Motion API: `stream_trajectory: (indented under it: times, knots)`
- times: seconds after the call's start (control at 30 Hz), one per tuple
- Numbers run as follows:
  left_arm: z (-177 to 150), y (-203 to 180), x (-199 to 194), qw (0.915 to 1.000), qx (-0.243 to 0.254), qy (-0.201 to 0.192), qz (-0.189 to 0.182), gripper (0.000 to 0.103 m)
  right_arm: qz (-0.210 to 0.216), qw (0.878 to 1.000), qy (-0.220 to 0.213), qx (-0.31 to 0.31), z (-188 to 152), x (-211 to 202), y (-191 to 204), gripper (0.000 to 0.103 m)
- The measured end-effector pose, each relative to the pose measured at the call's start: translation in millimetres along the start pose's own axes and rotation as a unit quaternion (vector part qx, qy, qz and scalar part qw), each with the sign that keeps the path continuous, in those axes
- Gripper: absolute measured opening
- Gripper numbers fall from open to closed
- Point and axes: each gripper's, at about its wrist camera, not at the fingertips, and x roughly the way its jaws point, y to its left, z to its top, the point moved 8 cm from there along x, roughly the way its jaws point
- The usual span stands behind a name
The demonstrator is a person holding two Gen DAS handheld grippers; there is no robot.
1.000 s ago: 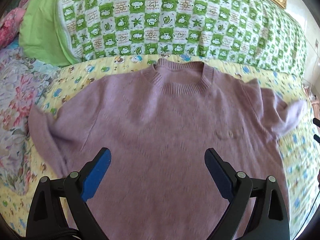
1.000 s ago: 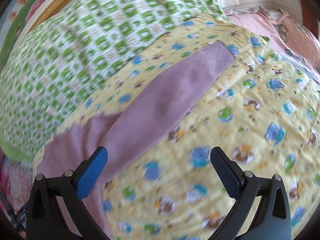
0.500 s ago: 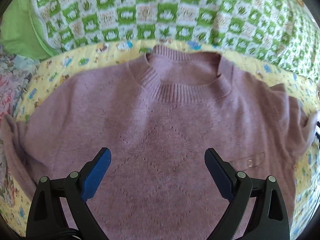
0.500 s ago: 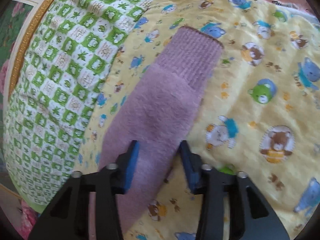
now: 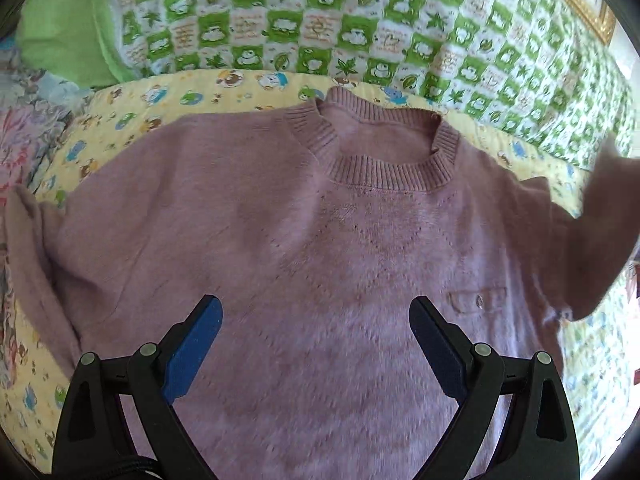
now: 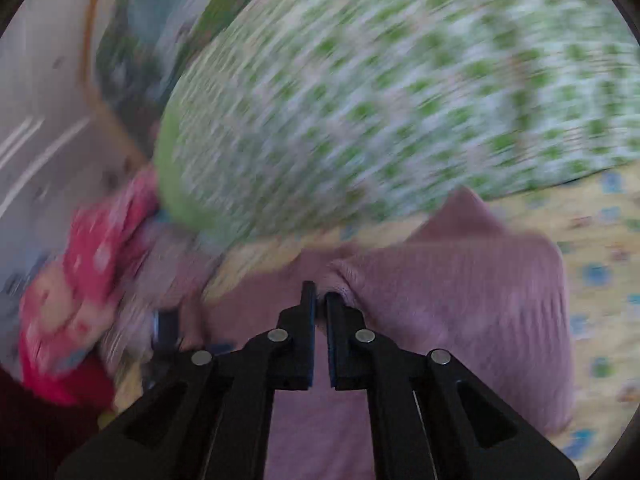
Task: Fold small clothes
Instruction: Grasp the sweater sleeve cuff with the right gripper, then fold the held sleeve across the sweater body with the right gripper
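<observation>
Left wrist view. Far left: a floral cover (image 5: 16,148) at the frame edge, and a plain green cloth (image 5: 60,32) above it. The mauve sweater (image 5: 280,240) lies front-up and spread flat on a yellow cartoon-print quilt (image 5: 132,112), its ribbed collar (image 5: 388,172) toward a green-and-white checked blanket (image 5: 360,32). The sleeve on the left side of this view (image 5: 28,264) hangs down along the body's side. The left gripper (image 5: 316,344) hangs over the lower chest, jaws spread wide, blue pads (image 5: 192,356) clear of the knit, gripping nothing. Right of the jaws, a small buttoned tab (image 5: 478,301) on the chest. Far right: the other sleeve (image 5: 600,232) is raised off the quilt and blurred. A gilt picture frame (image 5: 580,4) shows in the upper right corner.

Right wrist view, heavily smeared. At left, pink-and-red bedding (image 6: 84,292); the checked blanket (image 6: 380,100) fills the middle. The right gripper (image 6: 320,304) has its jaws nearly together, a thin slit between them, with a bunched fold of the sweater (image 6: 460,300) at the tips; it appears pinched, though blur makes the contact hard to confirm. Sweater fabric spreads right from the tips over the yellow quilt (image 6: 600,280).
</observation>
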Motion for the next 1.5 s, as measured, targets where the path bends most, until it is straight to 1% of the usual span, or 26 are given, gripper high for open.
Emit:
stream_trajectory:
  times: [0.07,0.1,0.23,0.4,0.43,0.53,0.57,0.63,0.7,0.8,0.83,0.87,0.9,0.93,0.97,1.03,1.07,1.1,1.2,1.23,1.27,1.3,1.37,1.4,1.47,1.5]
  knots:
    - [-8,4,-7,0.9999,-0.002,0.01,-0.004,0.095,0.017,0.997,0.066,-0.024,-28,46,32,0.05]
    - [-11,9,-10,0.9999,-0.004,0.014,-0.007,0.095,0.016,0.996,0.082,-0.031,-39,59,38,0.054]
    - [-24,20,-9,0.999,-0.015,0.034,-0.023,0.095,0.03,0.995,0.096,0.028,-64,74,29,0.055]
    - [-29,4,3,0.9964,-0.024,0.054,-0.061,0.095,-0.021,0.994,0.067,0.083,-71,47,-12,0.055]
    - [-26,-6,4,0.996,-0.013,0.053,-0.07,0.095,-0.034,0.993,0.055,0.096,-70,39,-23,0.055]
    - [-20,-55,6,0.9929,0.087,0.037,-0.071,0.095,-0.062,0.989,0.02,0.13,-65,15,-49,0.055]
    - [-18,-74,6,0.9888,0.135,0.025,-0.06,0.095,-0.07,0.987,0.009,0.141,-65,6,-56,0.055]
    - [-19,-110,10,0.971,0.237,-0.004,-0.029,0.095,-0.085,0.983,-0.012,0.163,-64,-9,-71,0.055]
    - [-24,-139,21,0.944,0.328,-0.027,0.017,0.095,-0.097,0.979,-0.028,0.18,-63,-21,-85,0.055]
    - [-26,-163,47,0.9049,0.412,-0.049,0.093,0.095,-0.111,0.974,-0.039,0.195,-65,-33,-100,0.055]
    - [-25,-164,54,0.9006,0.419,-0.051,0.105,0.093,-0.113,0.972,-0.04,0.2,-66,-36,-104,0.055]
    - [-24,-163,61,0.9011,0.417,-0.043,0.11,0.077,-0.117,0.971,-0.041,0.205,-67,-39,-108,0.055]
    - [-21,-162,68,0.9096,0.404,-0.025,0.095,0.06,-0.12,0.97,-0.042,0.209,-68,-41,-110,0.055]
    - [-18,-159,71,0.9219,0.381,-0.005,0.071,0.026,-0.12,0.969,-0.042,0.212,-69,-44,-113,0.055]
    - [-11,-153,67,0.9377,0.344,0.007,0.048,0.017,-0.122,0.969,-0.043,0.212,-70,-45,-114,0.055]
    - [0,-136,50,0.9557,0.292,-0.004,0.039,0.01,-0.125,0.969,-0.044,0.208,-70,-48,-115,0.055]
    - [8,-119,36,0.9682,0.249,-0.008,0.024,0.009,-0.125,0.97,-0.044,0.206,-70,-48,-115,0.055]
    - [13,-105,26,0.9762,0.217,-0.01,0.009,0.009,-0.125,0.97,-0.043,0.203,-69,-48,-114,0.055]
    - [22,-41,-5,0.995,0.098,-0.018,-0.007,0.008,-0.123,0.973,-0.042,0.19,-65,-47,-109,0.055]
    - [20,-21,-10,0.9981,0.058,-0.015,-0.013,0.009,-0.121,0.974,-0.042,0.188,-64,-45,-108,0.055]
    - [13,10,-10,0.9997,0.0,0.0,-0.023,0.014,-0.119,0.974,-0.041,0.187,-63,-43,-106,0.055]
    - [7,26,-6,0.9988,-0.032,0.018,-0.032,0.019,-0.117,0.975,-0.038,0.185,-63,-39,-104,0.055]
    - [-14,61,5,0.9947,-0.084,0.055,-0.023,0.041,-0.114,0.976,-0.031,0.185,-63,-32,-102,0.055]
    - [-22,70,4,0.9932,-0.098,0.061,-0.019,0.046,-0.114,0.976,-0.027,0.184,-64,-27,-101,0.055]
    - [-32,79,0,0.9911,-0.116,0.062,-0.02,0.068,-0.11,0.977,-0.019,0.182,-65,-19,-97,0.055]
    - [-34,81,-3,0.9912,-0.117,0.06,-0.013,0.071,-0.111,0.978,-0.013,0.178,-66,-14,-96,0.055]
